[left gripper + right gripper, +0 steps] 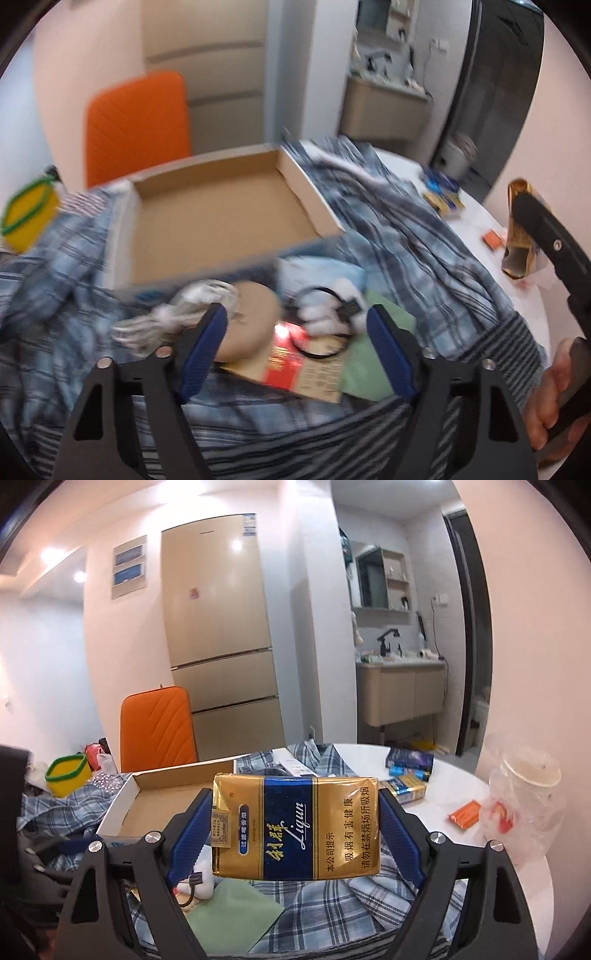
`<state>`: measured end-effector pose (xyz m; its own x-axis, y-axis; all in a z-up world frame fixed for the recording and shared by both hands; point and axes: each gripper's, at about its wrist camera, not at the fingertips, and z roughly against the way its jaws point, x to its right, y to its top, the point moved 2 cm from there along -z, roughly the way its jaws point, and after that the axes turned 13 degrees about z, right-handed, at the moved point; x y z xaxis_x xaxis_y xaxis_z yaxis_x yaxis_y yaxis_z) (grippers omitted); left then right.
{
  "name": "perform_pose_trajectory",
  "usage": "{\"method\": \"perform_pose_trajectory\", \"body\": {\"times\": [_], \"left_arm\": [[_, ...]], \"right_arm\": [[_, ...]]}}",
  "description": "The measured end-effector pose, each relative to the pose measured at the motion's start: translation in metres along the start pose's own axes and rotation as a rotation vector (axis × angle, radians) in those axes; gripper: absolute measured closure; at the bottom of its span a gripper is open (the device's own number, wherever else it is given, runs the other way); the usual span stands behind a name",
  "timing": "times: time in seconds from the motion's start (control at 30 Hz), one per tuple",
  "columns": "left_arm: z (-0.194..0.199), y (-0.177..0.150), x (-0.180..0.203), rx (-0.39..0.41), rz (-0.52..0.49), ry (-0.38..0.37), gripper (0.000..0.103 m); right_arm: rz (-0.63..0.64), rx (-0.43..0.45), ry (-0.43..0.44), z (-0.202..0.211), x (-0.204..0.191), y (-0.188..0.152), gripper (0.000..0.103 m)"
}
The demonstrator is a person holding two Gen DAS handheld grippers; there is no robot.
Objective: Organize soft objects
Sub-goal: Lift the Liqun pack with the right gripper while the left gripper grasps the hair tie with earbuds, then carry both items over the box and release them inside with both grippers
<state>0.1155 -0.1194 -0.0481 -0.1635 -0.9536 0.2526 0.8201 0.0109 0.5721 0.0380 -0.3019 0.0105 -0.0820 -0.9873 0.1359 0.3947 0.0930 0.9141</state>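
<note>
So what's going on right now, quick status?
Right hand-held gripper shut on gold cigarette pack, lifted. Left hand-held gripper open over clutter on plaid cloth. Cardboard box empty, nothing blocking it.

A tall champagne-coloured refrigerator (221, 627) with three doors stood against the far wall, an orange chair (159, 727) in front of it to the left. White walls carried a recessed panel box (129, 566) left of the refrigerator, and ceiling spotlights (79, 576) glowed at upper left. To the right, an alcove held a mirror cabinet (380, 579) above a beige vanity (402, 690) with a black faucet (386, 642). A dark door frame (476, 627) stood further right. The white round bench (517, 849) filled the near right.
</note>
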Motion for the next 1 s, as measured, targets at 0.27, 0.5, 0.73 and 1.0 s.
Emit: {"method": "perform_pose_trajectory", "body": {"times": [0.27,0.5,0.73,1.0], "left_arm": [[-0.028,-0.007,0.024,-0.126,-0.028,-0.017,0.055],[-0.044,-0.007,0.027,-0.126,-0.06,0.012,0.074],[-0.029,-0.013,0.033,-0.071,-0.122,0.012,0.084],[0.029,-0.013,0.018,0.024,-0.069,-0.02,0.084]], "right_arm": [[-0.062,-0.069,0.032,-0.013,0.015,-0.004,0.016],[-0.06,-0.082,0.048,-0.017,0.01,-0.004,0.016],[-0.039,-0.093,0.043,-0.019,0.006,-0.005,0.016],[-0.039,-0.087,0.063,-0.015,0.003,-0.004,0.016]]}}
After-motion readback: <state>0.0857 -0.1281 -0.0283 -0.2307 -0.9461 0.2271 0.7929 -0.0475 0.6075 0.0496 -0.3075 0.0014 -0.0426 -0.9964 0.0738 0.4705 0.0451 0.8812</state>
